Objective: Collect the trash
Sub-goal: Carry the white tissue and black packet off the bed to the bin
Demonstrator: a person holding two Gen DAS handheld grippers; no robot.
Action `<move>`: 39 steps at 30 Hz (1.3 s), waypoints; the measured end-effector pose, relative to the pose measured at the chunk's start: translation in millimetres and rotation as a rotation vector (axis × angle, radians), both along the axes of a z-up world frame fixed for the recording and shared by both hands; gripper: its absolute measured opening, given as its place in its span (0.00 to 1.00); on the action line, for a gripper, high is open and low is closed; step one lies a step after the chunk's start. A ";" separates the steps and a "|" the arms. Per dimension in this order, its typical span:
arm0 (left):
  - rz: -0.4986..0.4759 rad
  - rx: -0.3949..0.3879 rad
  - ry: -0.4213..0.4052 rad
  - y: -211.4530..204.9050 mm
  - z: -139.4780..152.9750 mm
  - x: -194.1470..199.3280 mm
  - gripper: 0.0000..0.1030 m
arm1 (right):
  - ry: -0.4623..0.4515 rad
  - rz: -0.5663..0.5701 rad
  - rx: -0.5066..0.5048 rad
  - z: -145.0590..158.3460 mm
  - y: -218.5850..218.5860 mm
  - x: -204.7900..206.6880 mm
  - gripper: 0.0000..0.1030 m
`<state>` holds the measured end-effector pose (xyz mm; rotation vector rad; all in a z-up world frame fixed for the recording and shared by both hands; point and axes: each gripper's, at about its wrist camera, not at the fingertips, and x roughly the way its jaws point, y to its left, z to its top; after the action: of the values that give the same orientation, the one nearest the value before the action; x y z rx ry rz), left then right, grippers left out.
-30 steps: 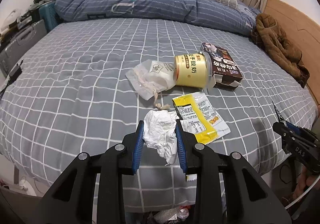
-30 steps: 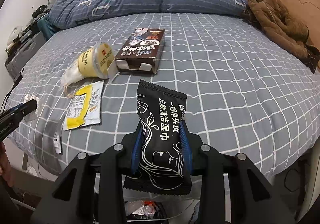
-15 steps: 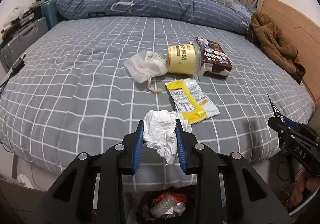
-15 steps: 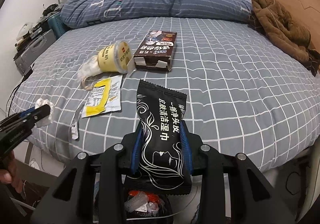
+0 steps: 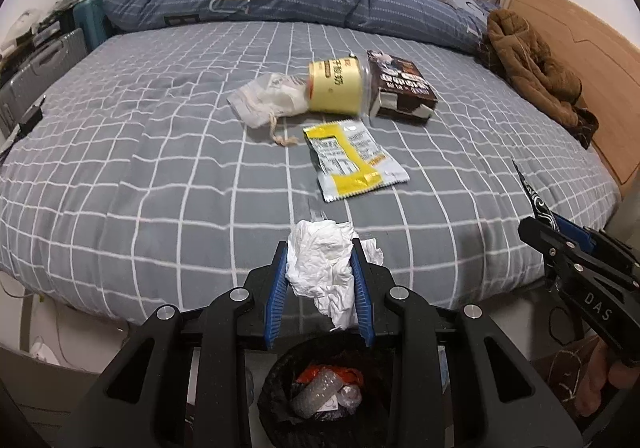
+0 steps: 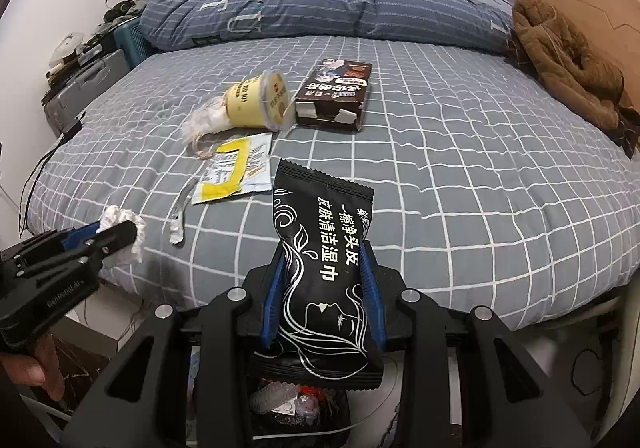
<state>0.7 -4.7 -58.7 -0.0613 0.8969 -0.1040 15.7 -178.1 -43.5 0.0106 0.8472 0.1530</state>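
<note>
Left gripper (image 5: pixel 320 280) clenched a crumpled tissue (image 5: pixel 322 268) btwn its blue pads; right gripper (image 6: pixel 322 288) gripped a black wipes packet (image 6: pixel 324 272) upright btwn its jaws, both above the bin (image 5: pixel 320 396) at bed's (image 5: pixel 160 167) edge.

Left claw (image 5: pixel 320 268) clamped on crumpled white tissue (image 5: pixel 320 268) above black-lined trash bin (image 5: pixel 276 400), beside grey checked bed (image 5: pixel 160 167).

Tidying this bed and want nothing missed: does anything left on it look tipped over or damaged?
Yes. The yellow plastic cup lies on its side against a crumpled clear bag, and the dark brown carton beside it has its end flaps torn open.
</note>
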 end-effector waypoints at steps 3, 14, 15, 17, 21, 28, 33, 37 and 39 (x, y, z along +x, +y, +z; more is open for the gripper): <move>-0.003 0.002 0.009 -1.0 -4.1 -7.0 0.28 | 0.004 0.008 -0.001 -2.3 2.3 -5.1 0.33; -0.006 -0.002 0.036 -3.1 -15.2 -28.6 0.28 | 0.024 0.036 -0.017 -12.2 16.1 -27.2 0.33; -0.003 -0.005 0.039 -2.3 -16.3 -31.2 0.28 | 0.026 0.037 -0.018 -12.8 17.1 -28.4 0.33; 0.000 -0.007 0.045 -1.5 -18.4 -34.4 0.28 | 0.031 0.041 -0.020 -15.0 19.5 -32.0 0.33; 0.001 -0.009 0.061 -0.6 -24.2 -42.9 0.28 | 0.040 0.047 -0.019 -19.1 22.5 -39.9 0.33; 0.005 -0.013 0.090 2.3 -34.5 -54.3 0.27 | 0.077 0.048 -0.014 -31.5 25.9 -54.5 0.33; -0.001 -0.012 0.113 0.2 -43.6 -65.6 0.27 | 0.105 0.034 -0.005 -40.4 25.4 -63.9 0.33; -0.003 -0.018 0.134 -1.7 -51.0 -73.5 0.27 | 0.130 0.019 0.014 -45.1 24.5 -70.4 0.33; -0.002 -0.020 0.143 -2.0 -55.2 -77.4 0.27 | 0.134 0.018 0.014 -46.4 25.2 -73.0 0.33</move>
<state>-76.7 -6.7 -113.9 -0.0867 1.0389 -0.1118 -57.3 -152.9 -89.9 0.0271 0.9804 0.1764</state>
